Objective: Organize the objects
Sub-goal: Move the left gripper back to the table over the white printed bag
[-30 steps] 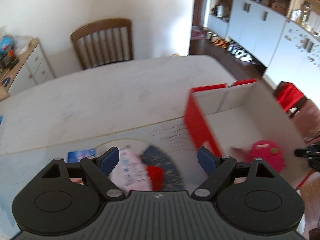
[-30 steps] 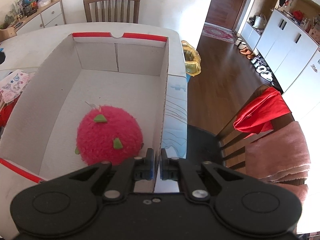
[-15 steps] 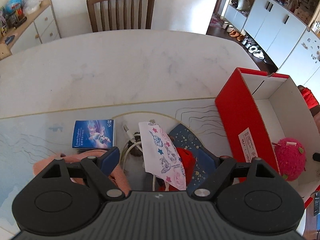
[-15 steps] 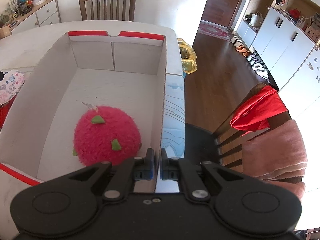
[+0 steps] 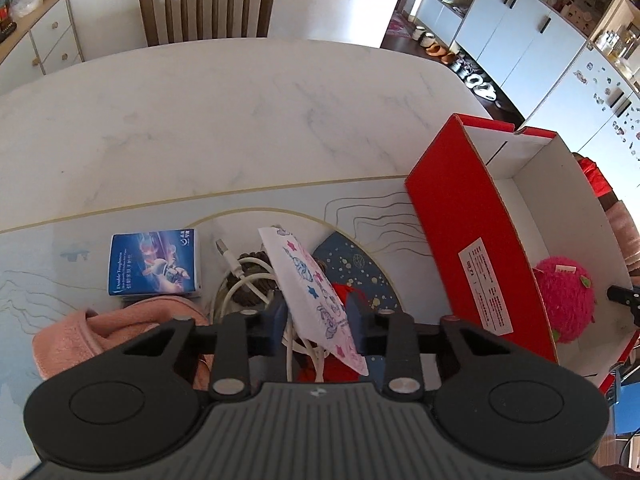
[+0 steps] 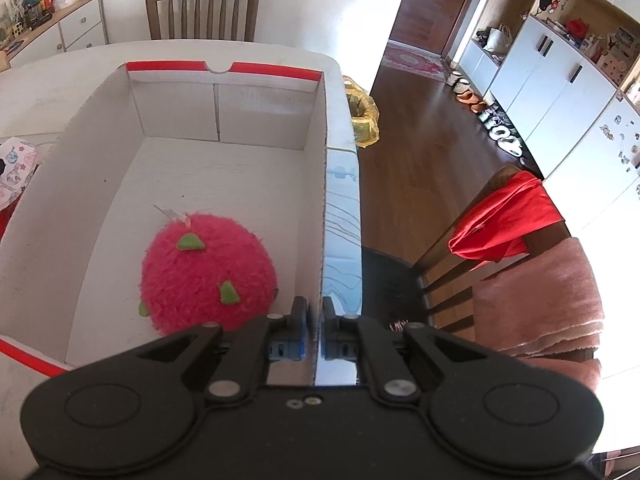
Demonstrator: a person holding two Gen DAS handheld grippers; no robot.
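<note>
A red cardboard box point(image 5: 476, 240) with a white inside point(image 6: 240, 168) stands on the table at the right. A pink plush ball point(image 6: 208, 276) lies inside it, also seen in the left wrist view point(image 5: 564, 300). My right gripper point(image 6: 315, 332) is shut on the box's right wall point(image 6: 322, 200). My left gripper point(image 5: 316, 320) is half closed around a white patterned pouch point(image 5: 316, 292), which stands on edge between the fingers; contact is unclear. Under it lie a white cable point(image 5: 236, 276) and something red point(image 5: 344, 292).
A blue tissue pack point(image 5: 154, 266) and a pink cloth point(image 5: 100, 332) lie left of the pouch. A blue mat point(image 5: 360, 264) lies beneath. Wooden chairs stand at the table's far side point(image 5: 208, 0) and right point(image 6: 500, 240). Cabinets line the right wall.
The left gripper swung left from the box to above the pile, lowered over the pouch, and its fingers narrowed around it. The right gripper stayed shut on the box wall.
</note>
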